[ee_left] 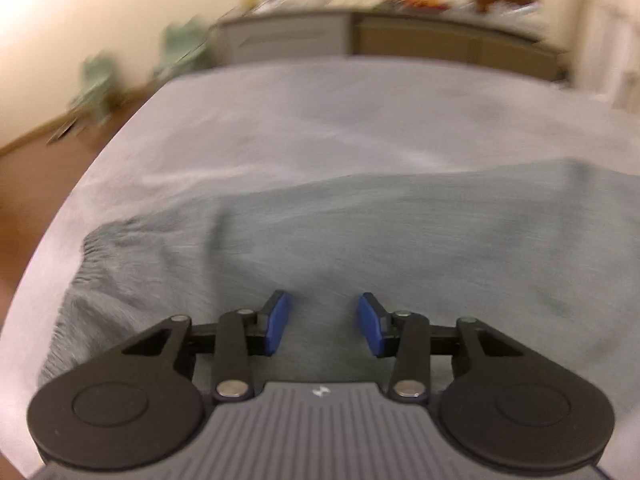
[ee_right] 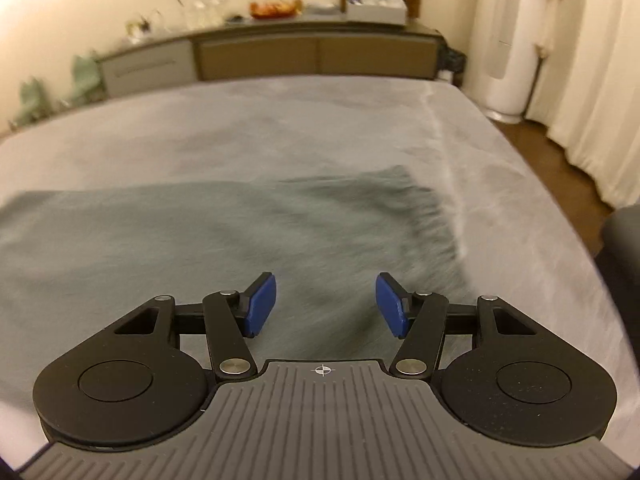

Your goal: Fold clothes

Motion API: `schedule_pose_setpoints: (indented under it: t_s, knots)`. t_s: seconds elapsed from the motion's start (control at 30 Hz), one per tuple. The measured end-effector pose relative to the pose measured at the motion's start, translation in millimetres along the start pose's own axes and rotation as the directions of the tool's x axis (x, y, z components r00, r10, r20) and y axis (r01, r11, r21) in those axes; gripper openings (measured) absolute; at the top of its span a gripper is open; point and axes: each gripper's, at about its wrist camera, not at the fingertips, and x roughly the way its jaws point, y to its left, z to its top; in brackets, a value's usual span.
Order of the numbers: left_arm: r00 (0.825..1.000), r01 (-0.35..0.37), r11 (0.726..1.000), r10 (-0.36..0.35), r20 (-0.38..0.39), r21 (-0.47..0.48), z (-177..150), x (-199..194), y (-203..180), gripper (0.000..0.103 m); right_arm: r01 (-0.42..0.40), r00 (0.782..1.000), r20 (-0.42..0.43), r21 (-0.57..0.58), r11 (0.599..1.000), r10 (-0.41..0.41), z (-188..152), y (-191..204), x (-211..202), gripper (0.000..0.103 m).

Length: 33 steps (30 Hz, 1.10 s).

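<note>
A grey-green garment (ee_left: 360, 232) lies spread flat on a bed with a pale grey sheet (ee_left: 320, 120). In the left wrist view its gathered elastic edge (ee_left: 92, 256) is at the left. My left gripper (ee_left: 324, 320) is open and empty, just above the garment near its front edge. In the right wrist view the same garment (ee_right: 200, 232) fills the lower left, with its right edge (ee_right: 436, 220) running diagonally. My right gripper (ee_right: 326, 304) is open and empty above the garment's right part. Both views are blurred.
A long low sideboard (ee_right: 312, 52) with clutter on top stands against the far wall beyond the bed. Pale green chairs (ee_right: 84, 72) stand at the far left. White curtains (ee_right: 592, 80) hang at the right. Brown floor (ee_left: 36, 168) borders the bed's left side.
</note>
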Motion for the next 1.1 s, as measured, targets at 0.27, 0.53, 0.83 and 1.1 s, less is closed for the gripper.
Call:
schedule_pose_setpoints:
  t_s: [0.27, 0.53, 0.83, 1.1]
  knots:
    - [0.999, -0.029, 0.998, 0.03, 0.017, -0.06, 46.1, 40.6, 19.5, 0.056, 0.045, 0.999, -0.011, 0.007, 0.999, -0.045, 23.2, -18.0, 55.5, 0.055]
    - [0.985, 0.091, 0.995, -0.096, 0.142, 0.04, 28.6, -40.9, -14.8, 0.043, -0.005, 0.996, 0.094, -0.002, 1.0, 0.005, 40.0, -24.4, 37.4, 0.063]
    - [0.992, 0.104, 0.949, -0.12, 0.039, 0.297, -33.8, -29.2, -59.3, 0.048, 0.038, 0.995, 0.082, 0.192, 0.981, -0.054, 38.9, -92.8, 68.2, 0.063]
    - [0.996, 0.029, 0.947, -0.054, 0.069, 0.318, -38.4, -39.4, -55.0, 0.053, -0.022, 0.994, 0.107, 0.073, 0.997, 0.015, 66.7, -68.9, 77.3, 0.011]
